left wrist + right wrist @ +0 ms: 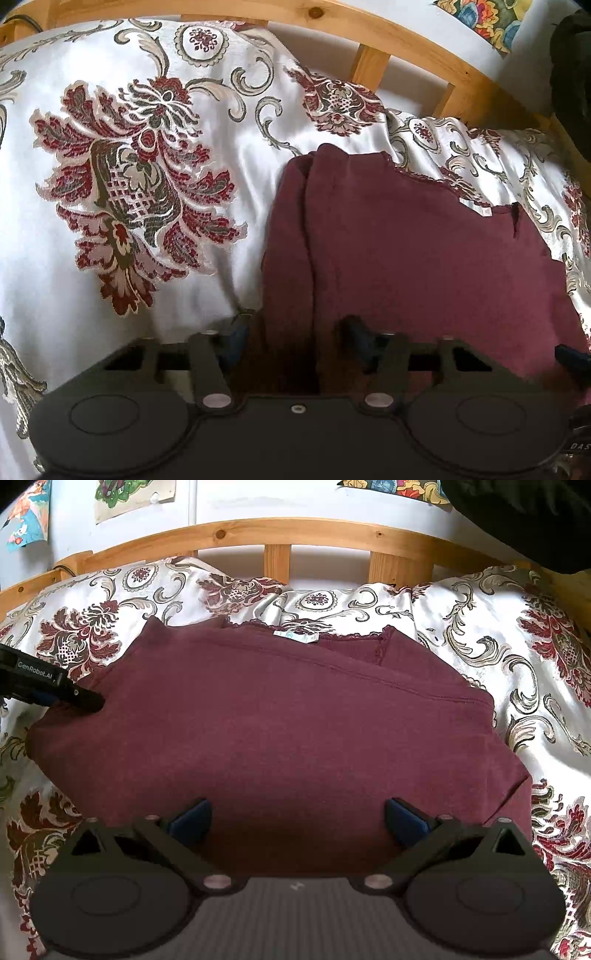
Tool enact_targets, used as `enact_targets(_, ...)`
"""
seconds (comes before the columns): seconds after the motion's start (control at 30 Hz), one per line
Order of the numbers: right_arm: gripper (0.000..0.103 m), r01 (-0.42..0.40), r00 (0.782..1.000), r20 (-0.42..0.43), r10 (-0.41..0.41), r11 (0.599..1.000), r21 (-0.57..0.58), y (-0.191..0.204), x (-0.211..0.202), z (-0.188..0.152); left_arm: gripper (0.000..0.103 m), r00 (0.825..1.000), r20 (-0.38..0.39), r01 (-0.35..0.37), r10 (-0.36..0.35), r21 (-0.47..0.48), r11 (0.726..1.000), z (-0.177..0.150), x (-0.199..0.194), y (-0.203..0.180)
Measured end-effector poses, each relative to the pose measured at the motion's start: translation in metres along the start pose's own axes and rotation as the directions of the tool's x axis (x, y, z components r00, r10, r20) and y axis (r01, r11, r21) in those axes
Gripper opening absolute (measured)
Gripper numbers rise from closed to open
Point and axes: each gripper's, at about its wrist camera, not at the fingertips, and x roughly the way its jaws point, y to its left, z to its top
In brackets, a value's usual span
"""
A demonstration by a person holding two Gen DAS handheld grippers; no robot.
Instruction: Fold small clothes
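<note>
A maroon top [280, 723] lies folded on the patterned bedspread [480, 635], its lace neckline and white label [295, 637] at the far side. My left gripper [297, 328] stands half-closed astride the top's [406, 240] left edge, where a fold of cloth lies between its fingers without visibly being pinched. In the right wrist view the left gripper [88, 701] touches down on that same edge. My right gripper [299, 819] is wide open over the near edge of the top, nothing pressed between its blue pads [192, 819].
A wooden slatted bed rail [277, 539] runs along the far side of the bed. Colourful pictures [133, 494] hang on the white wall behind it. A dark bulky item [535, 517] sits at the upper right. Bare bedspread [110, 184] lies left of the top.
</note>
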Motion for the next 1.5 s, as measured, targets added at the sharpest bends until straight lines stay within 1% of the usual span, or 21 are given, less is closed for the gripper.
enact_targets(0.03,0.103,0.0,1.0,0.0,0.0,1.0,0.0,0.0,0.0,0.0,0.046,1.0,0.006,0.002,-0.002,0.002,1.0,0.0,-0.001,-0.001)
enact_targets(0.07,0.103,0.001,1.0,-0.001,-0.001,1.0,-0.001,0.001,0.0,0.0,0.04,1.0,0.013,0.006,-0.006,0.004,1.0,0.0,-0.003,-0.001)
enact_targets(0.17,0.103,0.008,1.0,-0.003,-0.008,1.0,-0.008,0.002,0.001,0.0,0.033,0.999,0.034,0.006,-0.007,0.023,1.0,0.0,-0.007,-0.005)
enact_targets(0.33,0.103,0.017,1.0,-0.007,-0.017,1.0,-0.016,0.004,-0.001,0.001,0.027,0.998,0.058,-0.013,0.012,0.018,1.0,0.002,-0.014,-0.013)
enact_targets(0.4,0.103,0.015,1.0,-0.008,-0.015,1.0,-0.003,0.002,-0.002,0.003,0.025,0.997,0.077,-0.022,0.021,0.02,1.0,0.005,-0.021,-0.02)
enact_targets(0.43,0.103,0.011,1.0,-0.006,-0.011,1.0,0.01,0.001,-0.004,0.005,0.024,0.995,0.093,-0.024,0.02,0.036,0.999,0.007,-0.027,-0.025)
enact_targets(0.47,0.103,0.007,1.0,0.0,-0.007,1.0,0.021,0.0,-0.007,0.008,0.024,0.994,0.109,-0.028,0.021,0.06,0.998,0.009,-0.033,-0.032)
enact_targets(0.57,0.103,0.012,0.998,0.061,-0.016,0.998,0.059,-0.009,-0.024,0.015,0.023,0.986,0.164,-0.027,0.002,0.149,0.988,0.018,-0.059,-0.062)
enact_targets(0.67,0.103,0.043,0.991,0.119,-0.057,0.992,0.121,-0.027,-0.045,0.023,0.022,0.981,0.188,0.004,-0.045,0.212,0.977,0.03,-0.08,-0.098)
enact_targets(0.77,0.103,0.081,0.985,0.134,-0.11,0.975,0.207,-0.056,-0.059,0.026,0.022,0.976,0.197,0.031,-0.091,0.288,0.957,0.038,-0.093,-0.144)
enact_targets(0.87,0.103,0.13,0.98,0.11,-0.166,0.952,0.276,-0.089,-0.071,0.024,0.022,0.974,0.183,0.063,-0.135,0.354,0.933,0.039,-0.096,-0.192)
enact_targets(0.97,0.103,0.177,0.973,0.084,-0.216,0.925,0.336,-0.125,-0.081,0.021,0.022,0.975,0.153,0.086,-0.164,0.42,0.904,0.031,-0.087,-0.239)
enact_targets(1.03,0.103,0.188,0.97,0.068,-0.232,0.901,0.391,-0.15,-0.086,0.016,0.022,0.976,0.125,0.101,-0.176,0.457,0.884,0.019,-0.078,-0.267)
enact_targets(1.13,0.103,0.178,0.972,0.054,-0.23,0.861,0.476,-0.182,-0.093,0.006,0.022,0.98,0.072,0.126,-0.187,0.505,0.854,-0.005,-0.06,-0.298)
enact_targets(1.23,0.103,0.159,0.978,0.033,-0.208,0.83,0.535,-0.204,-0.093,0.0,0.022,0.985,0.021,0.134,-0.173,0.542,0.83,-0.032,-0.04,-0.317)
enact_targets(1.3,0.103,0.139,0.981,0.032,-0.189,0.816,0.561,-0.211,-0.093,-0.004,0.023,0.987,0.0,0.132,-0.159,0.56,0.818,-0.047,-0.032,-0.325)
enact_targets(1.37,0.103,0.114,0.985,0.039,-0.167,0.809,0.577,-0.213,-0.093,-0.005,0.024,0.989,-0.002,0.122,-0.148,0.577,0.807,-0.057,-0.027,-0.329)
enact_targets(1.43,0.103,0.086,0.988,0.052,-0.143,0.809,0.581,-0.213,-0.094,-0.006,0.026,0.987,-0.001,0.133,-0.163,0.582,0.803,-0.063,-0.031,-0.33)
enact_targets(1.47,0.103,0.073,0.99,0.058,-0.131,0.81,0.582,-0.212,-0.093,-0.005,0.032,0.985,0.001,0.142,-0.175,0.578,0.803,-0.065,-0.034,-0.33)
enact_targets(1.5,0.103,0.059,0.991,0.063,-0.118,0.81,0.584,-0.212,-0.092,-0.005,0.041,0.982,-0.005,0.159,-0.191,0.577,0.802,-0.065,-0.036,-0.33)
